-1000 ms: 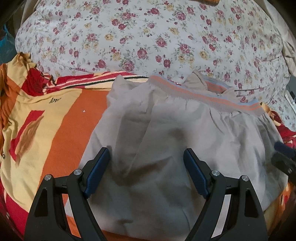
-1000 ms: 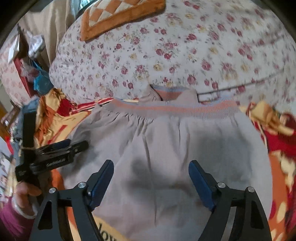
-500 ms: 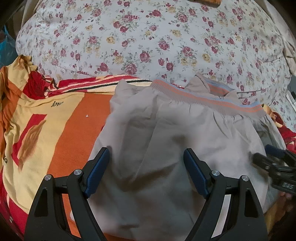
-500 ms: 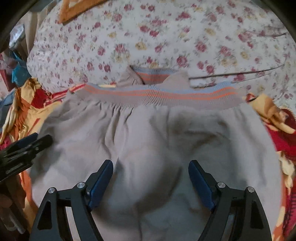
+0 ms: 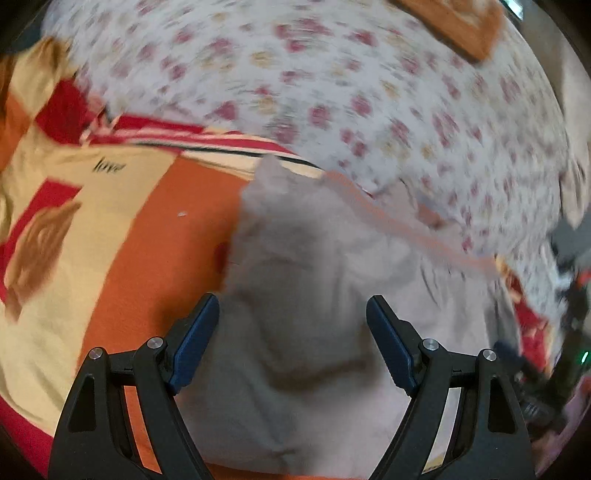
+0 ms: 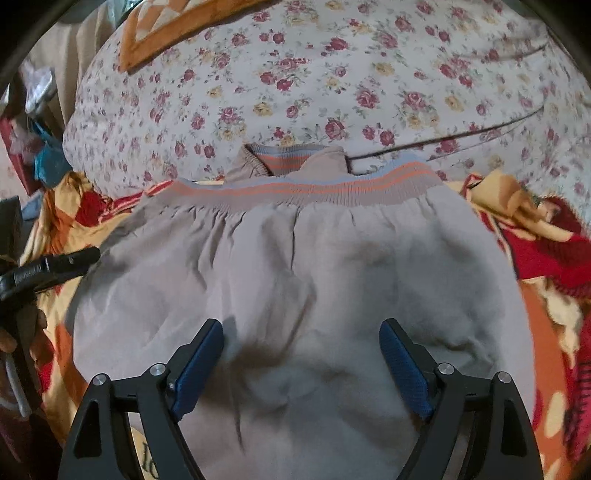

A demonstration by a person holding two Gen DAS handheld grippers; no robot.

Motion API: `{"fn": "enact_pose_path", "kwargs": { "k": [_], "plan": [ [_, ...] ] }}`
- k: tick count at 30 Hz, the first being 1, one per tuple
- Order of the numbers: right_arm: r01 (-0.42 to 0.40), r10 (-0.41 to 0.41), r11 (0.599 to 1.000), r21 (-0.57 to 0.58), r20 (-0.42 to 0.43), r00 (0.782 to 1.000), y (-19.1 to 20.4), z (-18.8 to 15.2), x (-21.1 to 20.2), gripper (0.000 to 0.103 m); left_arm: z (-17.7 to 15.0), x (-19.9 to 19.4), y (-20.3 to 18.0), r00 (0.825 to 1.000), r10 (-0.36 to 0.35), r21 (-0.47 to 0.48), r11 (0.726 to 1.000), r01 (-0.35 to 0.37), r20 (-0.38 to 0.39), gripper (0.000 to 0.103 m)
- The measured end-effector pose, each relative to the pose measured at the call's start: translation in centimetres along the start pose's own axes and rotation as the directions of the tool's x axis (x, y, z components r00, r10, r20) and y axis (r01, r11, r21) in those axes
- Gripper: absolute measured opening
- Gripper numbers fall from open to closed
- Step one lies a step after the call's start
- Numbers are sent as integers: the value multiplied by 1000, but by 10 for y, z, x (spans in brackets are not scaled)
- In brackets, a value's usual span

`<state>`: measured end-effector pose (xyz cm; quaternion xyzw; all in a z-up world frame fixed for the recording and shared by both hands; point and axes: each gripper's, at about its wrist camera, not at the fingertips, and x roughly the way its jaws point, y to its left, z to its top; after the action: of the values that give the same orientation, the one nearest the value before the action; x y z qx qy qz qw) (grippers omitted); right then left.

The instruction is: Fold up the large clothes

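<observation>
A grey garment [image 6: 295, 273] with a ribbed band striped orange and blue [image 6: 295, 192] lies spread on the bed. My right gripper [image 6: 301, 326] hovers over its near middle; its jaws are opening, and nothing is pinched between them. In the blurred left wrist view, my left gripper [image 5: 292, 301] stands open above the garment [image 5: 314, 266] near its left edge, gripping nothing. The left gripper [image 6: 55, 264] also shows in the right wrist view, at the garment's left side.
An orange, yellow and red blanket [image 5: 110, 229] lies under the garment. A bulky floral quilt [image 6: 332, 74] rises behind it, with an orange patterned cushion [image 6: 166, 33] on top. Clutter [image 6: 33, 110] stands at the far left. A hand [image 6: 7, 339] shows at the left edge.
The left gripper has swung left and rolled, so more of the blanket and the garment's left edge show; its view is now blurred. The right gripper shifted slightly over the garment.
</observation>
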<state>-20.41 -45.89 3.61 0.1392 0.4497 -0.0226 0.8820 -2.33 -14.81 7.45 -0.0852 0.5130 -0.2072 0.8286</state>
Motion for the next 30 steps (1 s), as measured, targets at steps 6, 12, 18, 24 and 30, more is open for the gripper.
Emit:
{"fn": "enact_pose_path", "kwargs": {
  "k": [6,12,18,24,30],
  "plan": [
    [-43,43,999,-24,-15,999,8,3,5,85,11,27,17,997,-4,-44,999,1,-79,82],
    [-50,49,998,-36,-29,998,6,2,7,85,12,57,4,986,-92,-28,996,89,-142,87],
    [-61,60,998,-35,-29,998,4,3,9,86,12,55,-8,960,-217,-24,976,216,-179,88],
    [-64,64,998,-21,-8,998,2,4,7,86,10,63,-13,966,-183,8,982,187,-184,88],
    [-4,3,1000,14,20,1000,-12,11,-2,86,4,57,-30,981,-114,102,986,130,-155,36]
  ]
}}
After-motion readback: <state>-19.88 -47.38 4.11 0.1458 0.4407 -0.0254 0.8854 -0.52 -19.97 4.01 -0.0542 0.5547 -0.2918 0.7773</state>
